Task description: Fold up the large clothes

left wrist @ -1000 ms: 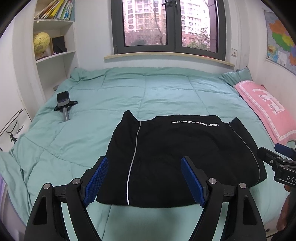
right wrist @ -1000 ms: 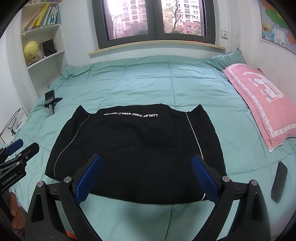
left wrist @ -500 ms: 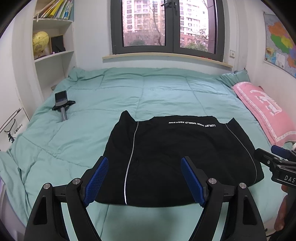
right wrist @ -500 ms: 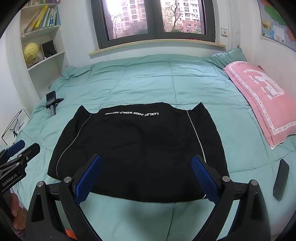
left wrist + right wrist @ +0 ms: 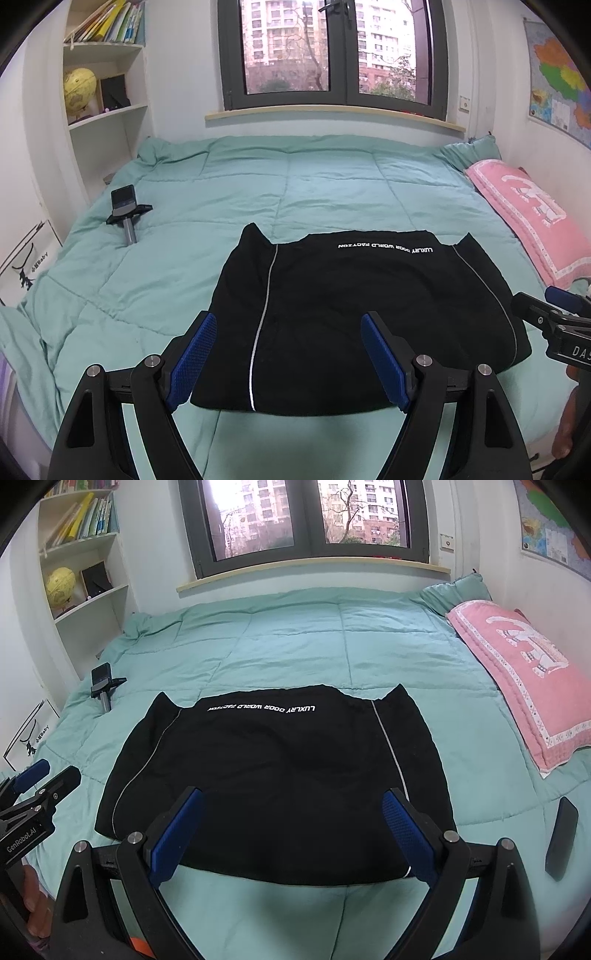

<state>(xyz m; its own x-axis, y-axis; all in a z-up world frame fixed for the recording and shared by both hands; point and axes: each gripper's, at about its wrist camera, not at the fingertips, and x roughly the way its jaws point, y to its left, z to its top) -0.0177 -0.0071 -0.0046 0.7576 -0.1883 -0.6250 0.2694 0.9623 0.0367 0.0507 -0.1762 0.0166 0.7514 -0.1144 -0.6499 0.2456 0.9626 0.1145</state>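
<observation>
A black garment (image 5: 362, 317) with thin pale side stripes and a line of white lettering lies folded flat on the teal quilt (image 5: 295, 192); it also shows in the right wrist view (image 5: 277, 775). My left gripper (image 5: 288, 332) is open and empty, held above the garment's near left edge. My right gripper (image 5: 291, 812) is open and empty, above the garment's near edge. Each gripper shows at the edge of the other's view: the right one (image 5: 554, 325) and the left one (image 5: 37, 794).
A pink pillow (image 5: 524, 672) lies along the bed's right side. A phone on a small stand (image 5: 125, 214) lies on the quilt at the left. A dark flat remote (image 5: 561, 838) lies near the right front edge. White shelves (image 5: 107, 92) stand at the back left.
Both grippers have pulled back and risen a little from the garment. The garment has not moved. Both jaws stay open.
</observation>
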